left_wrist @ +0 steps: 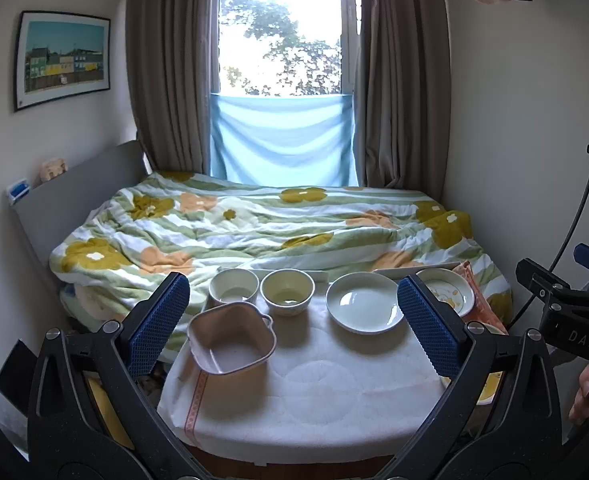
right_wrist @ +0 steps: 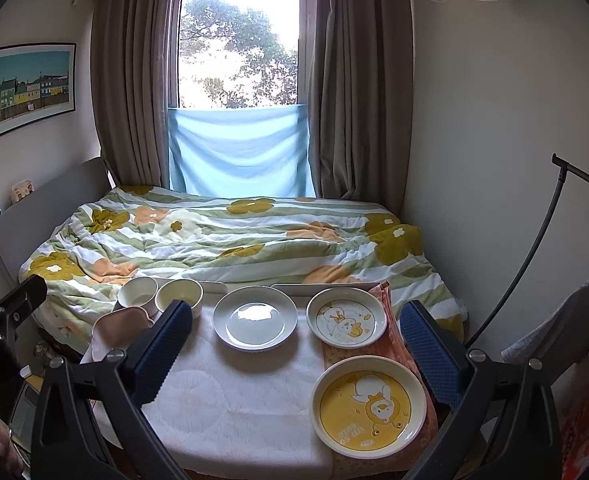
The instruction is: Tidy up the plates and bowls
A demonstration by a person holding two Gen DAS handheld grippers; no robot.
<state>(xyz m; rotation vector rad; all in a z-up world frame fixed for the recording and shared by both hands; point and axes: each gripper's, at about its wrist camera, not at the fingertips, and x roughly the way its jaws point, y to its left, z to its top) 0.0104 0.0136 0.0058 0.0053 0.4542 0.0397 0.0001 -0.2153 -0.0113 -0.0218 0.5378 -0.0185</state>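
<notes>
plates and bowls spread over a white-clothed worktop (left_wrist: 294,396) at the foot of a bed (left_wrist: 262,224). far left: white bowl (left_wrist: 233,287) and yellow-lined bowl (left_wrist: 287,290), side by side, just touching or nearly so. nearer on the left: pink square dish (left_wrist: 230,340) with small handles, just in front of the white bowl, overhanging the cloth's left edge. centre-far: plain white plate (right_wrist: 254,317), empty, upright on the cloth. right of it: white duck plate (right_wrist: 346,317), resting on an orange patterned cloth (right_wrist: 378,354). nearest on the right: yellow duck plate (right_wrist: 368,405), also on the orange cloth, close in front of the white duck plate but apart from it.

left gripper (left_wrist: 294,324) raised over the near edge of the worktop, blue-padded fingers (left_wrist: 156,326) wide apart, nothing between them, pink dish and both bowls framed in the gap. right gripper (right_wrist: 298,354) likewise above the near edge, fingers (right_wrist: 430,356) spread wide and empty, all three plates showing between them. a person's fingertips at the frame edge in each wrist view.

behind: flowered quilt on the bed, grey curtains (right_wrist: 130,80), window (right_wrist: 238,36) with blue cloth across its lower part, framed picture (left_wrist: 62,58) on the left wall.
</notes>
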